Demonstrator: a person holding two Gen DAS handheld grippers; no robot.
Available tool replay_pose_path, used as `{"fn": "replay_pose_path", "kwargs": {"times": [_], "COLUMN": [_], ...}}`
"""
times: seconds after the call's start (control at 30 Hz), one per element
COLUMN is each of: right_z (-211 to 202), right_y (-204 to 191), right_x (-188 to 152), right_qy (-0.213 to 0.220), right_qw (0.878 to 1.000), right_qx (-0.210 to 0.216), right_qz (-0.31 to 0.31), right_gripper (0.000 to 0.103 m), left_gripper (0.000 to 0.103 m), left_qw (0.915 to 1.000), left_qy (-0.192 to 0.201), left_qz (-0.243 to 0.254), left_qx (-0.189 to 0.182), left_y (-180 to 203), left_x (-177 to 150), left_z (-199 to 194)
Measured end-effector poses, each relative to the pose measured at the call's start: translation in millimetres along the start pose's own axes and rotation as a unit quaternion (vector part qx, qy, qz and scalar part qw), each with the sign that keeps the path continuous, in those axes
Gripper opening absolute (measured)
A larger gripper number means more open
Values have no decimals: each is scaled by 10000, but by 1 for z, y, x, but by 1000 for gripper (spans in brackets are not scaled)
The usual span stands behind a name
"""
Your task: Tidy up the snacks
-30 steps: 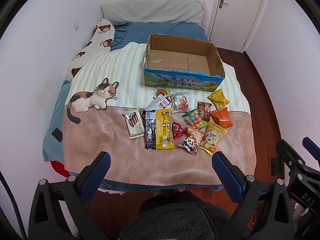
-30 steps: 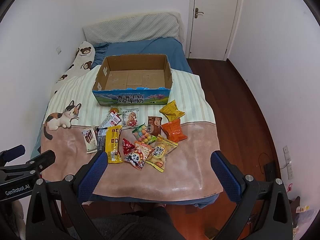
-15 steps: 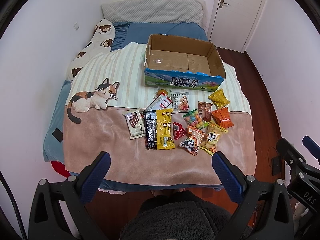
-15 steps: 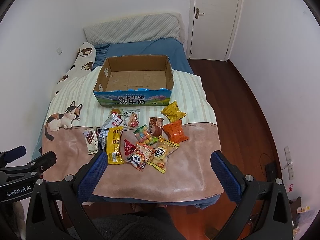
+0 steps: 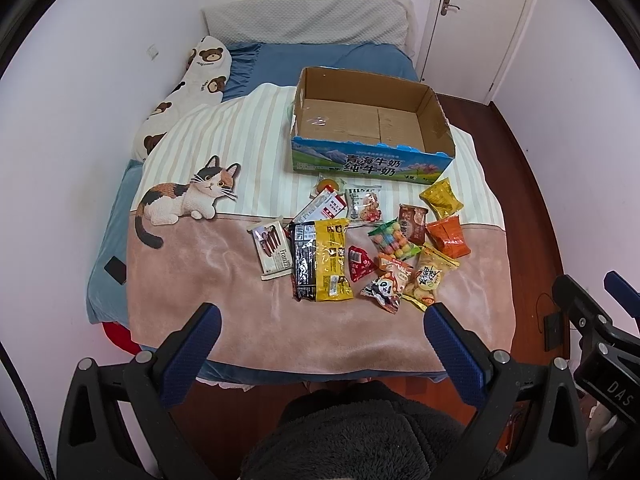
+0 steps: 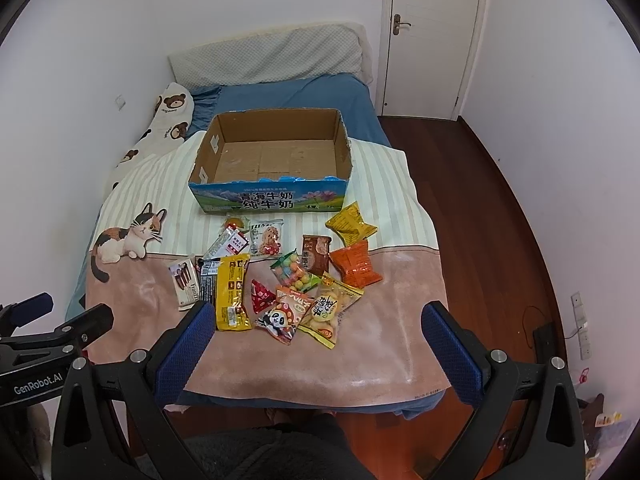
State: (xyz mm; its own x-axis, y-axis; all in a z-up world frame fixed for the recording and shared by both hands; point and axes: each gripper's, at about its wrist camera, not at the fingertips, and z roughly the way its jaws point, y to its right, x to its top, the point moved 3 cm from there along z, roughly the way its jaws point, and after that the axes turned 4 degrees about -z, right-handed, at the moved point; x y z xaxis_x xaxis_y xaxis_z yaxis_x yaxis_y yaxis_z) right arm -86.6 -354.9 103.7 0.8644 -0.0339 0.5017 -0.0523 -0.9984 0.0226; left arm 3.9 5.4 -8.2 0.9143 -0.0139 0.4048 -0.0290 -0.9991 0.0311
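Bedroom: bed (image 5: 248, 320) with cat-print blanket, white door behind.

Left wrist view: your left gripper (image 5: 320, 332) hangs over the bed's near edge, jaws spread wide, holding nothing. Snacks (image 5: 360, 244) lie scattered mid-blanket; the empty cardboard box (image 5: 372, 164) sits just behind them. Yellow-and-black packet (image 5: 322, 264) is nearest.

Right wrist view: your right gripper (image 6: 316, 340) is likewise wide open and unladen; panda packet (image 6: 282, 320) lies closest to it.

Step, by my reading: not yet begun, nothing boxed. Next you likely need to reach forward, lower onto one packet and close on it.
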Motion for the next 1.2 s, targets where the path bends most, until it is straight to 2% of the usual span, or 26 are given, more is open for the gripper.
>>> {"fn": "replay_pose_path", "kwargs": {"times": [0.37,0.53,0.73,0.87,0.97,1.03,1.13,1.2], "right_z": [10,47,118,182,237,275,313,337], "right_y": [0,6,18,26,32,36,41,45], "right_x": [3,2,-14,-26,-37,-47,-61,-70], "right_qy": [-78,-425,-1130,-1528,-1930,-2288,-2676,-2821], "right_qw": [10000,9989,9919,9853,9761,9631,9461,9400], "right_qx": [28,82,363,424,510,824,1040,1014], "right_qz": [24,158,452,644,857,1157,1498,1631], "right_gripper": [103,103,103,103,103,103,103,103], "left_gripper": [103,103,103,103,103,103,103,103], "left_qw": [10000,9990,9950,9894,9844,9790,9712,9682], "left_qy": [-15,-207,-626,-1109,-1536,-1961,-2323,-2430], "left_qz": [-28,-188,-217,-143,-107,-240,-405,-529], "left_qx": [27,360,744,926,850,505,336,262], "left_y": [-4,-17,-29,-34,-35,-35,-32,-32], "left_x": [4,13,15,15,14,11,10,12], "left_z": [2,43,111,171,217,248,283,300]}}
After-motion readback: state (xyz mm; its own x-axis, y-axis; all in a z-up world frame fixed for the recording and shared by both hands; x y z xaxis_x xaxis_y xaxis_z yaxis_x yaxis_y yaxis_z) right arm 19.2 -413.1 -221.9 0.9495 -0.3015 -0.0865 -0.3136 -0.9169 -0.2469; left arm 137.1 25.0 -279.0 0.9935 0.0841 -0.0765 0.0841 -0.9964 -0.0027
